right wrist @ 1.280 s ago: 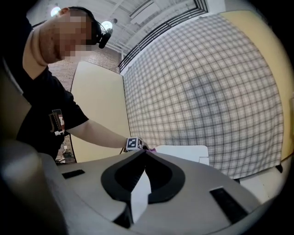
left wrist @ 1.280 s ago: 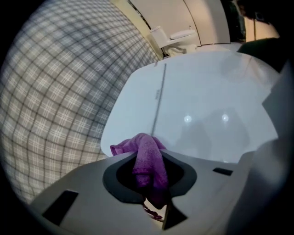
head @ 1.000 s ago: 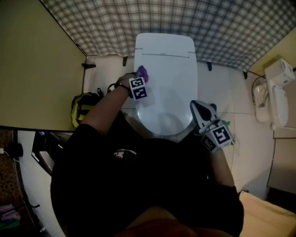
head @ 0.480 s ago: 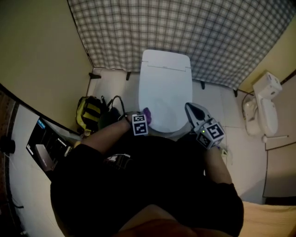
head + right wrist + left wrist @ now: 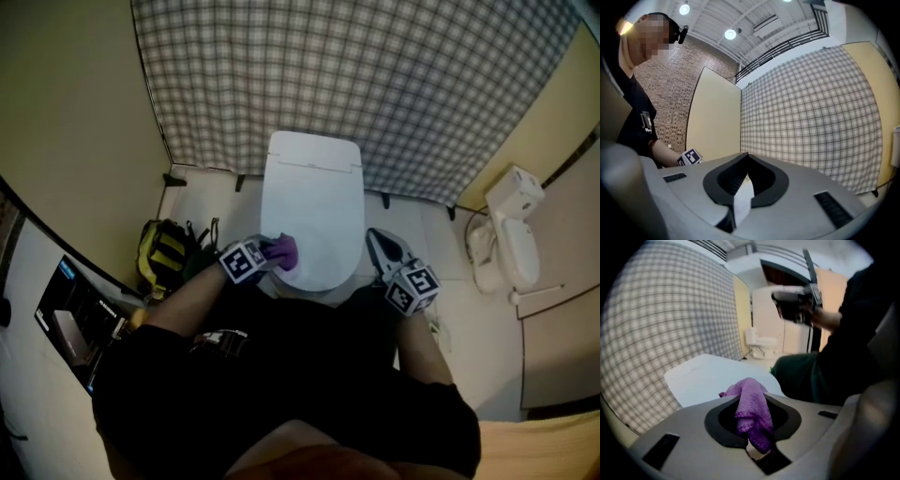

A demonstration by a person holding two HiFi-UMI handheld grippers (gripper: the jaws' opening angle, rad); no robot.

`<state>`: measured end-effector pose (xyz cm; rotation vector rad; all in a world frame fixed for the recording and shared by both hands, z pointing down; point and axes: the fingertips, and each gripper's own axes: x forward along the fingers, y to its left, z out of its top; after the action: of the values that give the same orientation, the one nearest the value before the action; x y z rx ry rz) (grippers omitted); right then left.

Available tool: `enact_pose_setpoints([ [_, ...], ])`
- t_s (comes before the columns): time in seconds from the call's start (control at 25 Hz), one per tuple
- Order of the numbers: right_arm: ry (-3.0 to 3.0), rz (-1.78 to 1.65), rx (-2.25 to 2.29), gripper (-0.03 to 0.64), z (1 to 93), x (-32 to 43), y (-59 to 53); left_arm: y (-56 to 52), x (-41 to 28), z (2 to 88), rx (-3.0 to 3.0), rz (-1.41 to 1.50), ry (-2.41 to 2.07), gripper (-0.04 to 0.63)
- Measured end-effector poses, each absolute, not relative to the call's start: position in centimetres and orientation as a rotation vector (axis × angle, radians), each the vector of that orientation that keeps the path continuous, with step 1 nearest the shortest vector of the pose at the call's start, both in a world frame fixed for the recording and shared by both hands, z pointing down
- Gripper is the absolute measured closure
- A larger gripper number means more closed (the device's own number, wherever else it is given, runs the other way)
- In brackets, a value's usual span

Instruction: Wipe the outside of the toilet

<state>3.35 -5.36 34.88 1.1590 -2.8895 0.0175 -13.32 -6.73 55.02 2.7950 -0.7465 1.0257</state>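
Note:
The white toilet (image 5: 313, 211) stands against the checked wall with its lid (image 5: 705, 378) down. My left gripper (image 5: 270, 253) is shut on a purple cloth (image 5: 282, 251) at the lid's front left edge. In the left gripper view the cloth (image 5: 752, 411) bulges up from between the jaws. My right gripper (image 5: 377, 240) hovers just off the bowl's front right side, a little apart from it. Its jaws meet at the tips (image 5: 746, 157) with nothing held. The left gripper's marker cube (image 5: 690, 158) shows in the right gripper view.
A yellow and black backpack (image 5: 165, 251) lies on the floor left of the toilet, by the yellow partition (image 5: 75, 131). A white fixture (image 5: 506, 234) hangs on the right wall. The person's dark body fills the lower head view.
My left gripper has carried the purple cloth from the lid's back left down to its front left edge. The head view has pulled back. The right gripper stays by the front right.

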Motion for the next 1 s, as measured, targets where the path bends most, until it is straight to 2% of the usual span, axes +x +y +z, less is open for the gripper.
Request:
enact_pose_setpoints([
  [0.12, -2.885, 0.053, 1.199, 0.624, 35.3, 4.3, -6.5, -8.5, -14.3, 52.1, 2.762, 0.581, -0.823, 0.511],
  [0.2, -2.882, 0.079, 1.21, 0.624, 35.7, 4.7, -7.5, -9.5, -15.2, 51.7, 2.719, 0.461, -0.859, 0.511],
  [0.68, -2.906, 0.24, 1.204, 0.624, 39.4, 5.3, -11.2, -16.0, -19.6, 51.8, 2.548, 0.393, -1.122, 0.509],
  [1.0, -2.88, 0.318, 1.205, 0.624, 40.8, 6.9, -14.4, -31.9, -28.8, 49.3, 2.359, 0.338, -1.434, 0.509],
])
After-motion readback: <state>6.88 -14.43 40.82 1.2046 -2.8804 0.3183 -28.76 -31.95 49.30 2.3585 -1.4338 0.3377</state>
